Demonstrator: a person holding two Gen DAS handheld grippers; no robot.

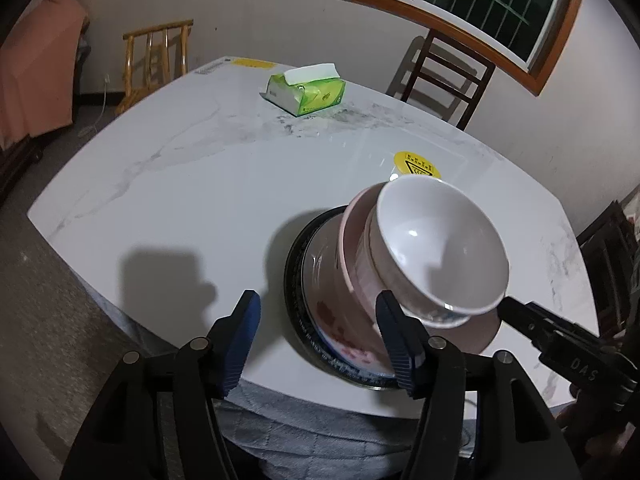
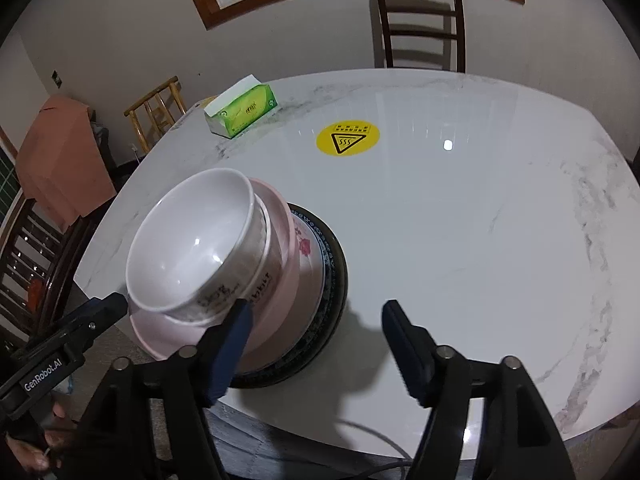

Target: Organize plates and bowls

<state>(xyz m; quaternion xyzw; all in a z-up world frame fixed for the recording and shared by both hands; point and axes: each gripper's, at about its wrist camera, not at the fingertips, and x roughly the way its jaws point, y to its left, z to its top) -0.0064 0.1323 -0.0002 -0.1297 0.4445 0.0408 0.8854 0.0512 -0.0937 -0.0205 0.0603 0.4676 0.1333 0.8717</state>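
Bowls (image 1: 440,248) and plates sit nested in one stack at the near worktop (image 1: 200,200) edge, between the two sets of jaws. Left gripper (image 1: 320,340): jaws wide, nothing held; its right-hand finger overlaps the stack's lower left side in the wrist view, contact can't be told. Right gripper (image 2: 316,344): jaws wide too, empty, its left-hand finger just beside the pink bowl (image 2: 280,280).

Stack order, top down: white bowl, second white bowl w/ dark lettering, pink bowl, floral plate (image 2: 308,248), dark-rimmed plate (image 2: 336,264) on the worktop.

Step judged as release and back-off. To be done well: jaws to be kept wide, both drawn straight back w/o brushing rims. A nudge could tip the bowls. Tissue box (image 1: 308,92) and yellow sticker (image 2: 347,138) lie well apart, no obstruction.
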